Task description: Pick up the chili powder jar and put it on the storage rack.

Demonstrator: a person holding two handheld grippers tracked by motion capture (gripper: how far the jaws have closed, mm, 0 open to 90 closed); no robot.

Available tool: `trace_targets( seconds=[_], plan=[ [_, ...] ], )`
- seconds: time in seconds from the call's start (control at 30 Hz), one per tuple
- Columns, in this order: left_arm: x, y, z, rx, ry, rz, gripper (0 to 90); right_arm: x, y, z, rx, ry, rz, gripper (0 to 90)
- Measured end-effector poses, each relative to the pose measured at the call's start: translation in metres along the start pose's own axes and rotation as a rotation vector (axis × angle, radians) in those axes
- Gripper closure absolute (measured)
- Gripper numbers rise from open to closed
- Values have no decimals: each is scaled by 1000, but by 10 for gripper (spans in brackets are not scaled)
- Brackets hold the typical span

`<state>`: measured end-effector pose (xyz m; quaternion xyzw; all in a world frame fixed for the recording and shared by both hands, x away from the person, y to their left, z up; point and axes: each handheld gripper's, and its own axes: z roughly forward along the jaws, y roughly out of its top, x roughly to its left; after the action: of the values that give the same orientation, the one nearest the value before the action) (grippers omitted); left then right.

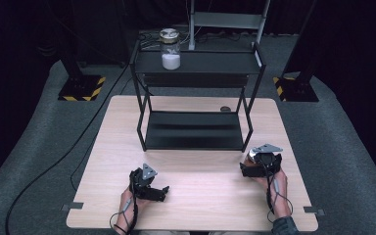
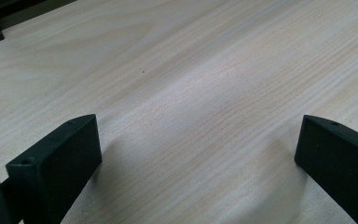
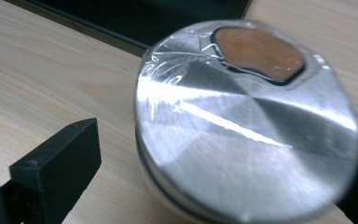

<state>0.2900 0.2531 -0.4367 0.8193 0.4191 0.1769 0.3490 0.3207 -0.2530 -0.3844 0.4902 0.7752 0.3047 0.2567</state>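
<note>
Grippers come first, at the near edge of the wooden table [image 1: 196,205]. The left gripper [image 1: 152,192] rests low over bare wood with its jaws spread wide and nothing between them. The right gripper [image 1: 255,169] has a round container with a shiny metal lid [image 3: 247,121] between its jaws; the jaws stand around the container, and the left one is clearly apart from it, so I judge that they are released and not yet clamped. The container stands on the table just in front of the black two-level rack [image 1: 196,98], near its right front leg. On the top shelf of the rack, farther away, stands a glass jar [image 1: 170,49] with white content. To do this step well, the right gripper should center the container between both jaws, close evenly on the body below the lid, and lift straight up, staying clear of the rack leg.
</note>
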Motion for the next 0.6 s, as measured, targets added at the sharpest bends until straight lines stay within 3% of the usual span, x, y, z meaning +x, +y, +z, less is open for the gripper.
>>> trace_targets(
  seconds=[0.27, 0.6],
  plan=[
    [0, 0, 0, 0, 0, 0, 0, -1, -7, 9, -14, -11, 43, 8],
    [0, 0, 0, 0, 0, 0, 0, -6, -17, 11, -29, 5, 72, 253]
  ],
)
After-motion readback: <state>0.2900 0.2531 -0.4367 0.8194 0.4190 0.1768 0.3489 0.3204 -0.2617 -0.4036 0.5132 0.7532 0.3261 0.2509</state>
